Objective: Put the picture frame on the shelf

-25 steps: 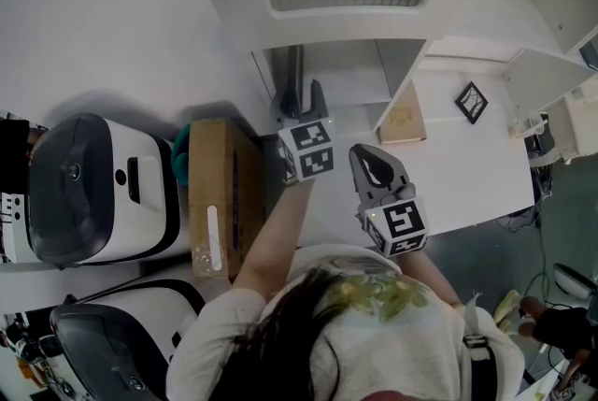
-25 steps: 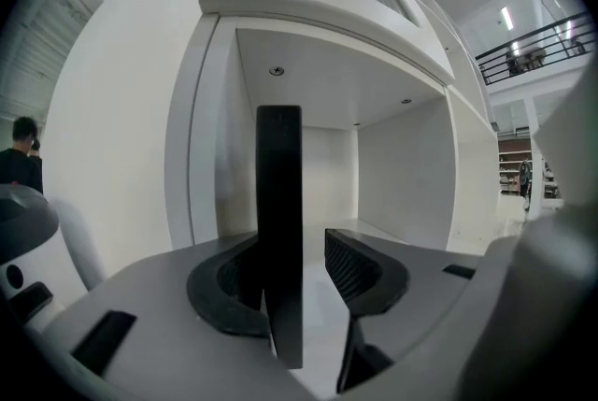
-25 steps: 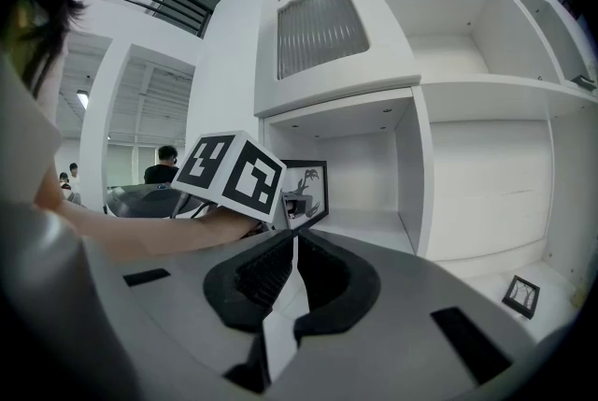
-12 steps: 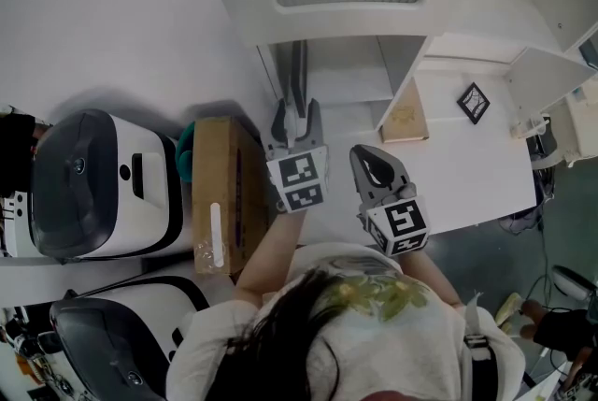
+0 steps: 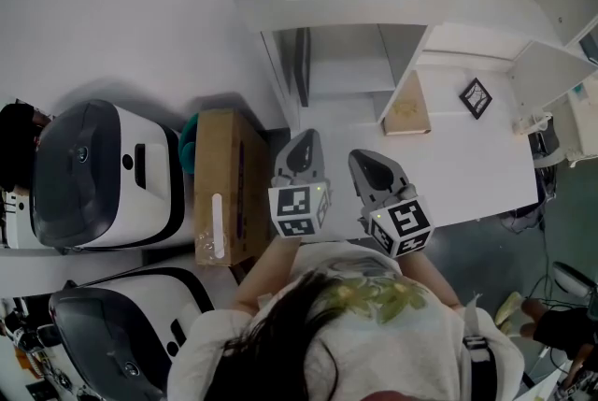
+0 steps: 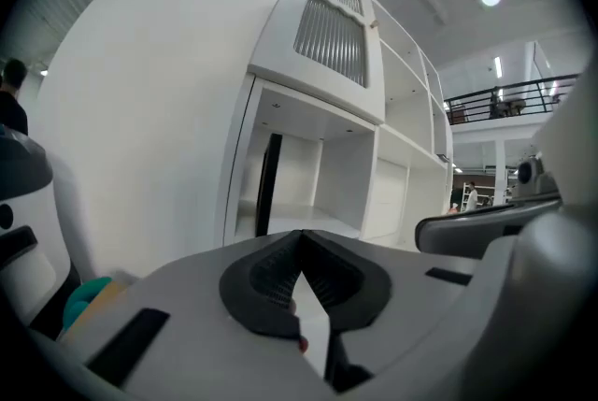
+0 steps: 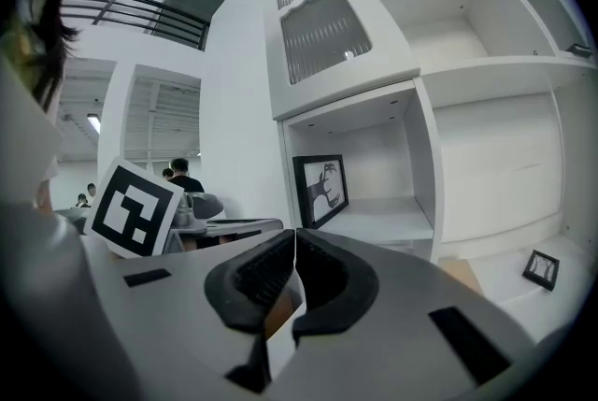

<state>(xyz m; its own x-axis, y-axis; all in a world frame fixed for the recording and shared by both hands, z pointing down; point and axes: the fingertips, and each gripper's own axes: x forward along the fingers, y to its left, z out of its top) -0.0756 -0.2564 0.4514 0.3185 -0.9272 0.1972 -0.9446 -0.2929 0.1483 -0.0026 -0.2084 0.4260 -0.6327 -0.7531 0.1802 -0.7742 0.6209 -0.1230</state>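
The black picture frame (image 5: 304,64) stands upright against the left wall of the low shelf compartment (image 5: 348,72). It shows edge-on in the left gripper view (image 6: 269,185), and with its print facing out in the right gripper view (image 7: 322,189). My left gripper (image 5: 304,140) hangs in front of the shelf, well apart from the frame. It is shut (image 6: 299,236) with nothing between the pads. My right gripper (image 5: 366,158) is beside it, also shut (image 7: 294,236) and empty.
A small black frame (image 5: 476,97) lies on the white table (image 5: 476,165) at the right, and a brown board (image 5: 407,109) leans on the shelf divider. At the left stand a cardboard box (image 5: 222,193) and white machines (image 5: 93,175).
The left gripper let go of the picture frame in the shelf, drew back towards the person and shut its jaws. The frame stays standing. The right gripper has barely moved.
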